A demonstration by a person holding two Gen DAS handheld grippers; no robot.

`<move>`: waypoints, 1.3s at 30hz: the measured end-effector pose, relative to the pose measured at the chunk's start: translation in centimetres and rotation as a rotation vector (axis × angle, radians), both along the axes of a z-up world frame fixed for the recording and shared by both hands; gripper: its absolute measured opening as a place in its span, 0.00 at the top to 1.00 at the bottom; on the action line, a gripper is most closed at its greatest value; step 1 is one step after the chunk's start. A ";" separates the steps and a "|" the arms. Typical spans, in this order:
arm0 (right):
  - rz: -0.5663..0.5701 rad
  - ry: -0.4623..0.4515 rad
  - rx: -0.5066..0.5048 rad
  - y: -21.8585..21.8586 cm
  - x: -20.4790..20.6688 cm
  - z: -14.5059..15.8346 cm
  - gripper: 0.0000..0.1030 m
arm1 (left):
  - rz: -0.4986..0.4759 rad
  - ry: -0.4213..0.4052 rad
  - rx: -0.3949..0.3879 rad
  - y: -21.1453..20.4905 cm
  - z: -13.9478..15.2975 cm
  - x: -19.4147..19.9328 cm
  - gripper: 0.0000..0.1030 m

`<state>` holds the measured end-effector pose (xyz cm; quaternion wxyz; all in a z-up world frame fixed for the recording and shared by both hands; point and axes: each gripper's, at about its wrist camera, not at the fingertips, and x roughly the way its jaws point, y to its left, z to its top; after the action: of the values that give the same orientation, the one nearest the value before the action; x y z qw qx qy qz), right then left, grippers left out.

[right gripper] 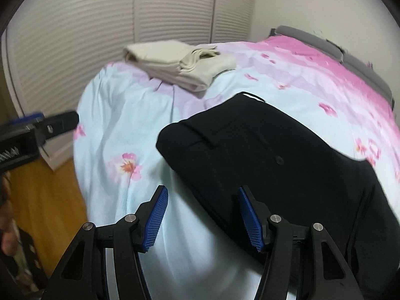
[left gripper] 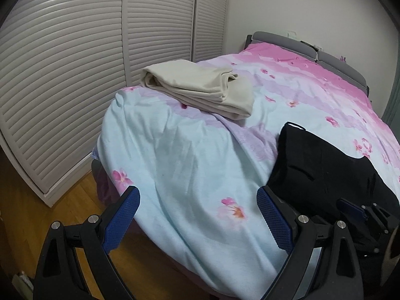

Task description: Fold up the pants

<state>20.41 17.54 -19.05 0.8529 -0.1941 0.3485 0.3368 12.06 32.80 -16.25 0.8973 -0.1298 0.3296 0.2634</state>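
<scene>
A bedroom with white louvered closet doors (left gripper: pixel 75 80) and a wooden floor (left gripper: pixel 37 215) surrounds a bed (left gripper: pixel 190 165) covered in a pale blue and pink floral duvet. In the left wrist view, a folded beige garment (left gripper: pixel 200 87) lies near the bed's left edge, toward the closet. The black pants (left gripper: pixel 325 170) lie on the duvet at the right, well apart from the beige garment, their near end dropping toward the bed's foot. The left gripper (left gripper: pixel 198 215) hovers over the foot of the bed with its blue-padded fingers (left gripper: pixel 120 220) spread wide and nothing between them; the right one touches or overlaps the pants' edge. The right gripper shows only partly at the lower right. In the right wrist view, the pants (right gripper: pixel 275 165) spread flat and dark, with a waistband at the far end, a pocket seam and a button visible. The right gripper (right gripper: pixel 202 218) hangs over their near edge, fingers (right gripper: pixel 155 222) apart and holding nothing. The left gripper (right gripper: pixel 50 125) enters from the left.
</scene>
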 end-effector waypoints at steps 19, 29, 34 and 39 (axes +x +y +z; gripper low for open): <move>-0.032 -0.130 -0.258 7.4 2.7 -3.8 0.32 | 0.048 -0.022 -0.135 4.7 -2.8 -0.4 0.07; -0.072 -0.164 -0.214 6.7 3.8 -3.1 0.56 | 0.044 -0.026 -0.131 4.5 -2.4 -0.1 0.07; -0.133 -0.089 -0.023 2.8 5.5 1.1 0.71 | 0.032 -0.043 -0.118 3.6 -1.3 0.2 0.07; -0.174 0.042 0.199 -1.9 7.7 4.7 0.71 | -0.010 -0.063 -0.102 1.6 0.2 1.4 0.07</move>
<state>28.16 15.63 -14.33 0.8865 -0.0704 0.3467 0.2983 13.44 34.43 -16.06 0.9009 -0.1820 0.3147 0.2373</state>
